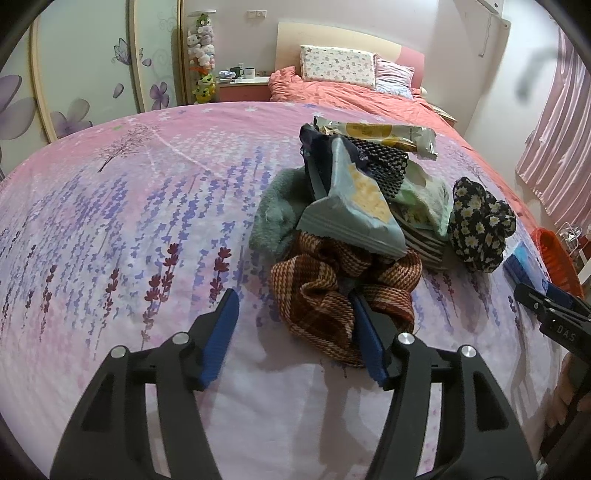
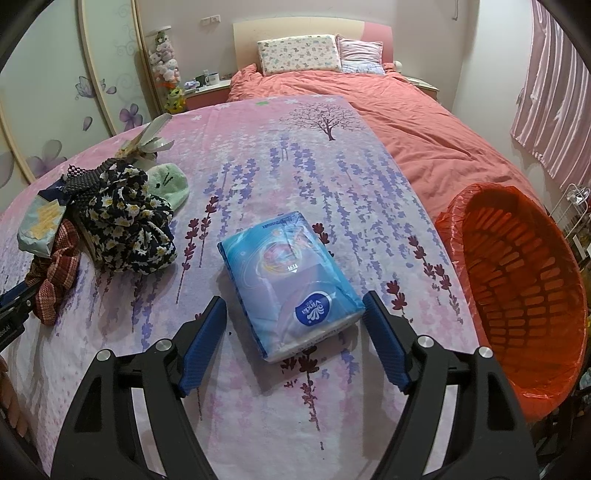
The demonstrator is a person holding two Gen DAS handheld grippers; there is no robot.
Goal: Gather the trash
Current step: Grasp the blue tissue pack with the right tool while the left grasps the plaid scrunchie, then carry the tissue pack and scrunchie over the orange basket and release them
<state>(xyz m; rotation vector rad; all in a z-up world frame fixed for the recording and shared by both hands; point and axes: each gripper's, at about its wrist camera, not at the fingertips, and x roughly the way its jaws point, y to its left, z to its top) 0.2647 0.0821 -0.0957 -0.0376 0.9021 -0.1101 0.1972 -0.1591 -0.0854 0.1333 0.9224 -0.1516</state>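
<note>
Here the left gripper [image 1: 295,325] is standing open, its right finger touching the scarf [image 1: 332,295]; the right gripper [image 2: 295,325] is gaping around the tissue pack [image 2: 288,280], unclamped. The wrapper [image 1: 354,206] is lying atop the pile.

Straight ahead of the jaws, past the lavender-print bedspread [image 2: 314,155], a bed [image 2: 369,96] with a coral duvet stands against a pale wall [image 2: 295,11], two pillows [image 2: 299,53] propped on its cream-and-pink headboard [image 2: 314,29]. Left of it sits a nightstand [image 2: 207,92] with mugs, then a column of plush toys [image 1: 201,55] and wardrobe doors [image 1: 85,66] painted with purple flowers. Pink striped curtains [image 2: 554,92] hang to the right.
</note>
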